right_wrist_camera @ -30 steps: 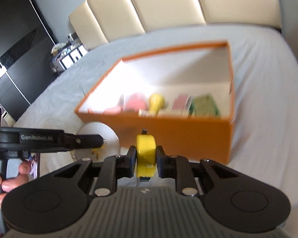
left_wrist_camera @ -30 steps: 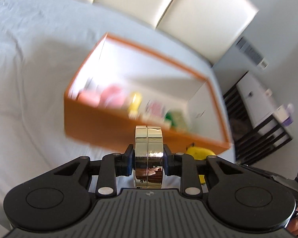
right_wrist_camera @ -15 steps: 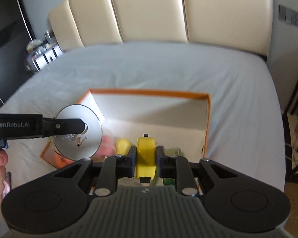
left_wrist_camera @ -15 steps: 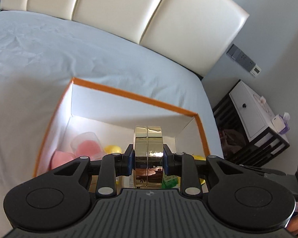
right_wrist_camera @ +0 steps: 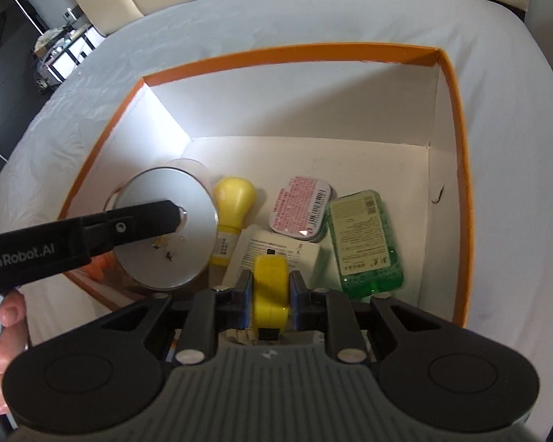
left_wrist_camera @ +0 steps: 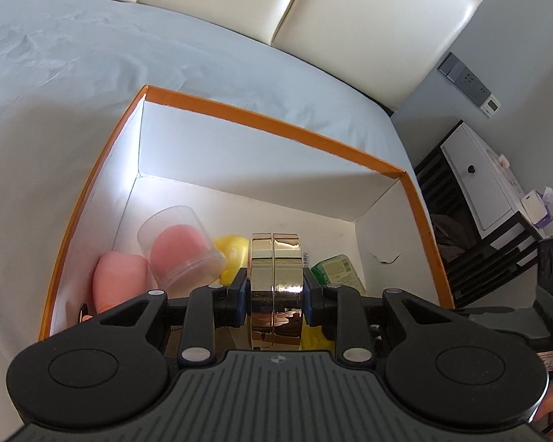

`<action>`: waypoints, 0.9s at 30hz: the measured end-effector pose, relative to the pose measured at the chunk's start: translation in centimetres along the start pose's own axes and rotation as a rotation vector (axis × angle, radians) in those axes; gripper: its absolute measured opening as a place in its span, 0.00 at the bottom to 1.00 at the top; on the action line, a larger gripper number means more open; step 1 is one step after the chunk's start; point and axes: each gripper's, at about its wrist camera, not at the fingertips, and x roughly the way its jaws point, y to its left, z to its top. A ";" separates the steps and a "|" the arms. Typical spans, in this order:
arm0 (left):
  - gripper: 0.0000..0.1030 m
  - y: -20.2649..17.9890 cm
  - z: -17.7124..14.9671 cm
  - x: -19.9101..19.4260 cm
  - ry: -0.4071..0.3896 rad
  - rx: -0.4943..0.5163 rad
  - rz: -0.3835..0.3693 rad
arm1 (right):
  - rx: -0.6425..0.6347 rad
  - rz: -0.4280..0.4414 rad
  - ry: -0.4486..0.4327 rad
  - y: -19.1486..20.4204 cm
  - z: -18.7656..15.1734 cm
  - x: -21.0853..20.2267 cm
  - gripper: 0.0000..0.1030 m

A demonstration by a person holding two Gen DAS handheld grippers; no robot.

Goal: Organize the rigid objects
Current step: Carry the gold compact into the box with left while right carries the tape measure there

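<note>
My left gripper [left_wrist_camera: 275,289] is shut on a round gold compact [left_wrist_camera: 275,276] and holds it over the near left part of the orange box [left_wrist_camera: 276,125]. In the right wrist view the compact shows its silver face [right_wrist_camera: 166,228], clamped by the left gripper's fingers [right_wrist_camera: 129,224]. My right gripper [right_wrist_camera: 271,294] is shut on a yellow tape measure [right_wrist_camera: 271,287], held over the box's near edge [right_wrist_camera: 458,184].
Inside the box lie a pink sponge [left_wrist_camera: 118,276], a clear jar with a pink sponge [left_wrist_camera: 177,246], a yellow bulb-shaped bottle [right_wrist_camera: 234,206], a pink tin [right_wrist_camera: 300,210], a green container [right_wrist_camera: 365,243] and a white card [right_wrist_camera: 276,254]. The box sits on a grey bed [right_wrist_camera: 350,14]; nightstand [left_wrist_camera: 486,184] at right.
Both grippers have moved forward and down from in front of the box to over its inside, each still holding its object. The box contents now lie directly below.
</note>
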 end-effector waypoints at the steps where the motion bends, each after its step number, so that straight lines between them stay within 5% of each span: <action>1: 0.30 0.1 0.0 0.1 0.003 -0.004 0.004 | -0.011 -0.011 -0.002 0.1 0.1 0.0 0.19; 9: 0.30 0.2 0.0 0.5 0.016 -0.019 -0.012 | -0.121 -0.135 -0.012 1.4 0.3 0.2 0.19; 14: 0.30 0.3 1.3 0.6 -0.003 -0.051 -0.042 | -0.044 -0.043 -0.021 -0.1 0.8 -1.0 0.18; 21: 0.30 -1.6 4.9 2.1 -0.064 -0.019 -0.047 | -0.052 -0.142 -0.125 -1.0 5.3 -2.1 0.18; 27: 0.30 -0.7 5.2 5.3 -0.018 -0.055 -0.020 | -0.069 -0.153 -0.167 -0.8 8.4 0.2 0.18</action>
